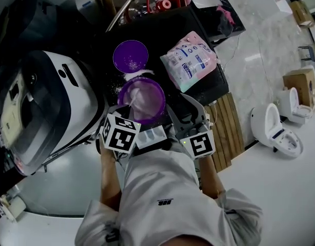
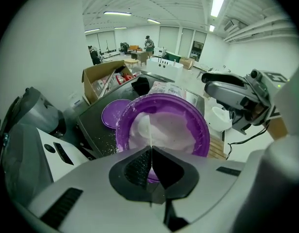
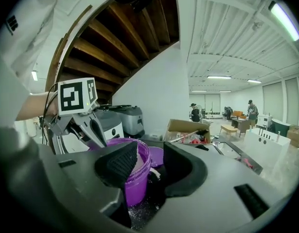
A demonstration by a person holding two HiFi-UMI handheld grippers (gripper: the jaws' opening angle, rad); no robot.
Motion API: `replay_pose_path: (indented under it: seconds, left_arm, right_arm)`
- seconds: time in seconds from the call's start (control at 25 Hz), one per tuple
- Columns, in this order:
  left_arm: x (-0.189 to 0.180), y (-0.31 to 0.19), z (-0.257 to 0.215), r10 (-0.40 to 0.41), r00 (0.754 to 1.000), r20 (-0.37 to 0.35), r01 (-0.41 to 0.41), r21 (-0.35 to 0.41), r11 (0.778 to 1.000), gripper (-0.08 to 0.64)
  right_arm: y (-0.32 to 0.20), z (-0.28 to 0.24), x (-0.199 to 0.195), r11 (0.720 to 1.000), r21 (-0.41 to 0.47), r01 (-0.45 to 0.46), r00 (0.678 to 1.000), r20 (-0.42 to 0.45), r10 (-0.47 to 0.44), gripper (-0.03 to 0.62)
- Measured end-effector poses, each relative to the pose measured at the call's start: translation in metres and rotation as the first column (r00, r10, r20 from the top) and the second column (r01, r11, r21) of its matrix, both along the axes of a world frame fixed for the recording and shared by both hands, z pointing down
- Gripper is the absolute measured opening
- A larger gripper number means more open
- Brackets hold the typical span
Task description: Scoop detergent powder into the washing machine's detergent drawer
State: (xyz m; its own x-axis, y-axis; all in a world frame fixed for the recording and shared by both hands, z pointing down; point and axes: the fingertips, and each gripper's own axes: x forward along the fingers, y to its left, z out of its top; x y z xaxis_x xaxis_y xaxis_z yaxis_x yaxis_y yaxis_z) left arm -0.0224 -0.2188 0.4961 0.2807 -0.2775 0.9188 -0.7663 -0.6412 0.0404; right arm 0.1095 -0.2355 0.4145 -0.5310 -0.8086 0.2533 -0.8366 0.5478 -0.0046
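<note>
- Left gripper [image 2: 150, 157]: we see its 2 jaws pressed together on the thin white scoop handle [image 2: 150, 130]. The handle's long axis runs straight forward from the jaws and down into the purple tub [image 2: 200, 130].
- Detergent powder [image 2: 166, 130]: it lies as a white heap inside the tub, directly ahead of the left gripper. The scoop's bowl end is sunk in it, so we cannot see how full the scoop is.
- Right gripper [image 3: 149, 161]: its 2 jaws stand apart. The left pad overlaps the tub's rim and the right jaw stands outside the wall, with a dark gap showing between wall and jaw. We judge that it braces the tub and does not clamp it.
- Surroundings in the head view: the tub stands on a black tabletop [image 1: 162, 29]. Its purple lid [image 1: 130, 55] lies just behind it and a detergent bag [image 1: 190, 60] lies to the right.
- Washing machine [image 1: 44, 101]: it stands to the left of the tub, on the left gripper's side.
- We judge that the loaded scoop must lift clear of the rim and then swing left, handle level. We cannot identify the drawer with certainty.
</note>
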Motion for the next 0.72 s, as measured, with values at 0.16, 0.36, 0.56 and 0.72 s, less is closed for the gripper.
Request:
replay_pose_path:
  seconds: [0.16,0.36,0.56,0.72]
  left_arm:
    - [0.007,0.003,0.006,0.013,1.0,0.023,-0.012,-0.051,0.999,0.015]
    - [0.017,0.009,0.015,0.036,0.999,0.037,-0.032,-0.109,0.994,0.015]
    - [0.021,0.012,0.017,0.057,0.997,0.05,-0.049,-0.147,0.988,0.015]
    - [0.023,0.015,0.017,0.073,0.996,0.048,-0.064,-0.166,0.984,0.015]
  right_arm:
    - [-0.006,-0.002,0.004,1.0,-0.004,0.016,1.0,0.013,-0.016,0.161]
    - [-0.012,0.002,0.013,1.0,-0.013,0.026,0.999,0.026,-0.026,0.161]
    - [-0.014,0.004,0.019,0.999,-0.027,0.028,0.999,0.033,-0.027,0.161]
    - [-0.014,0.004,0.02,0.999,-0.028,0.032,0.999,0.034,-0.031,0.161]
